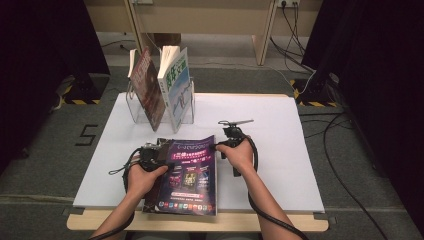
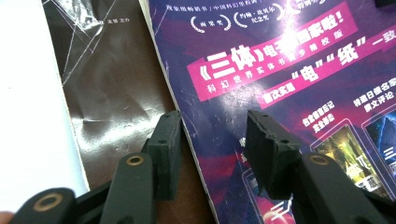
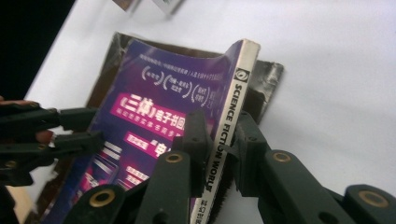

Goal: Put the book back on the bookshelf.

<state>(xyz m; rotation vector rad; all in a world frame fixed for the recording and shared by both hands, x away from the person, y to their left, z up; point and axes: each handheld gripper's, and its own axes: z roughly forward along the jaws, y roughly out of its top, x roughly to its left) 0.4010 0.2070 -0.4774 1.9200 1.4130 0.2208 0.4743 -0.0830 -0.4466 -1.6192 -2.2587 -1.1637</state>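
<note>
A purple science-fiction magazine point(image 1: 190, 175) lies on a dark brown book point(image 2: 112, 84) near the front of the white table top point(image 1: 280, 165). My right gripper point(image 3: 223, 140) is shut on the magazine's white spine point(image 3: 240, 88), one pad on the purple cover point(image 3: 140, 112) and one on the back, and that edge is raised off the dark book point(image 3: 268, 74). In the high view the right gripper point(image 1: 218, 146) sits at the magazine's upper right edge. My left gripper point(image 2: 212, 144) is open over the magazine's left edge point(image 2: 280, 70), one jaw above each cover. It sits at the left point(image 1: 162, 160).
A clear stand point(image 1: 134, 107) at the back of the table holds two upright books, one dark red point(image 1: 147, 87) and one white-blue point(image 1: 176, 85). The table's wooden front edge point(image 1: 240, 222) is close to the magazine. Cables lie on the floor at right point(image 1: 345, 150).
</note>
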